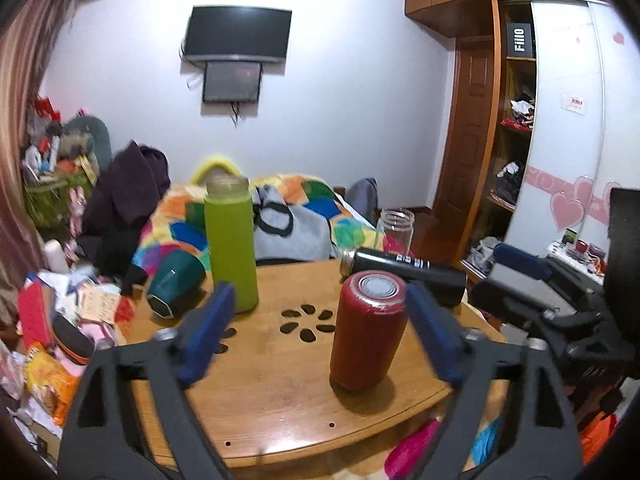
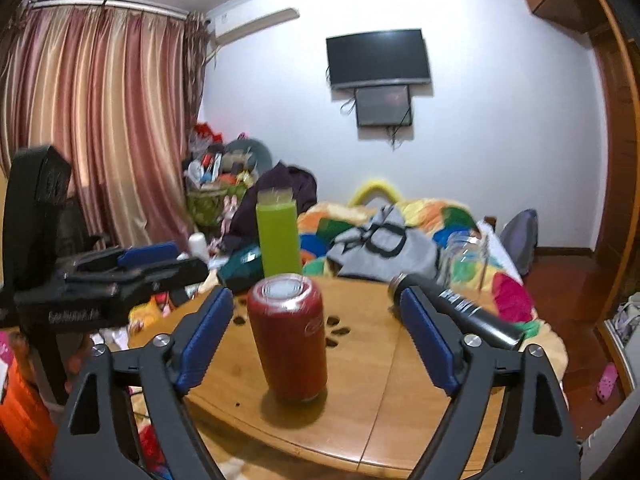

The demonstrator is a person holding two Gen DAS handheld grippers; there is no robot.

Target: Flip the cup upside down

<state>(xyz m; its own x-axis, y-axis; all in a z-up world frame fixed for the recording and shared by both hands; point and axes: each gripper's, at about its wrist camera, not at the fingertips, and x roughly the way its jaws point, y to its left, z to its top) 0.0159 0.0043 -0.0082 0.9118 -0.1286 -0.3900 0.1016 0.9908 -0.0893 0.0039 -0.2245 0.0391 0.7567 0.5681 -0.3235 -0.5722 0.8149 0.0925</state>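
The red cup (image 1: pixel 368 330) stood inverted (base up) on the round table (image 1: pixel 280 400), while the left gripper (image 1: pixel 316 332) and right gripper (image 2: pixel 316 336) were both wide open, holding nothing.

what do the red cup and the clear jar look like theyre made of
Red cup: probably metal under a matte red coating; its upturned end shows a shiny silver disc. Clear jar: glass or clear plastic, see-through with a bright rim; blur leaves it open.

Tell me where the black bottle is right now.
The black bottle lies on its side at the far right of the wooden table, just behind the red cup and in front of the clear glass jar.
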